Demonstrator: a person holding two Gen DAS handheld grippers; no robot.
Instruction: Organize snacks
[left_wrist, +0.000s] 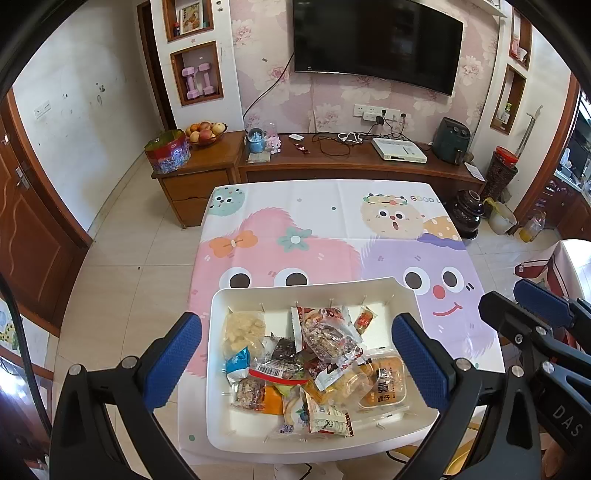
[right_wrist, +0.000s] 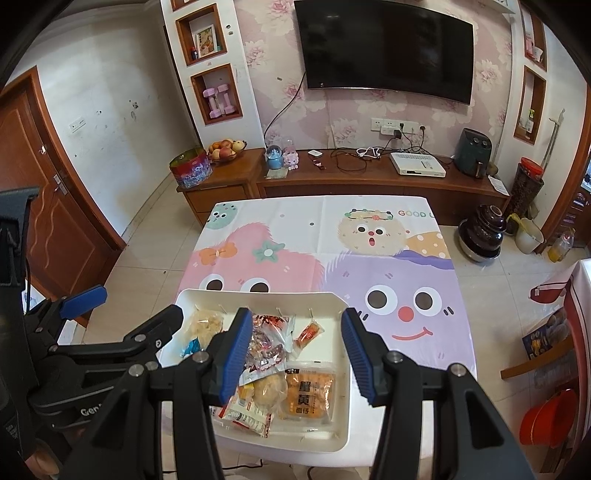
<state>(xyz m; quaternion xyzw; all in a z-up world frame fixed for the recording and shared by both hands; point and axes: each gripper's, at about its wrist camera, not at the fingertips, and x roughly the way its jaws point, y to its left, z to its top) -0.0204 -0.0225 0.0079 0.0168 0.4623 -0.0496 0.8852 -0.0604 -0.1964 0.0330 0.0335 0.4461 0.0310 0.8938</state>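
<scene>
I hold both tools, left tool (left_wrist: 295, 360) and right tool (right_wrist: 297, 356), wide and empty above the white tray (left_wrist: 406, 295) so I can pick snacks (left_wrist: 314, 362).

In the right wrist view, the right gripper's left finger (right_wrist: 236, 354) covers part of the snack pile (right_wrist: 273, 354), and the left gripper (right_wrist: 122, 317) hides the left end of the white tray (right_wrist: 343, 406). The television (left_wrist: 376, 40) is cut off at the top edge. Print on the orange packet (left_wrist: 384, 384) is too small to read.
</scene>
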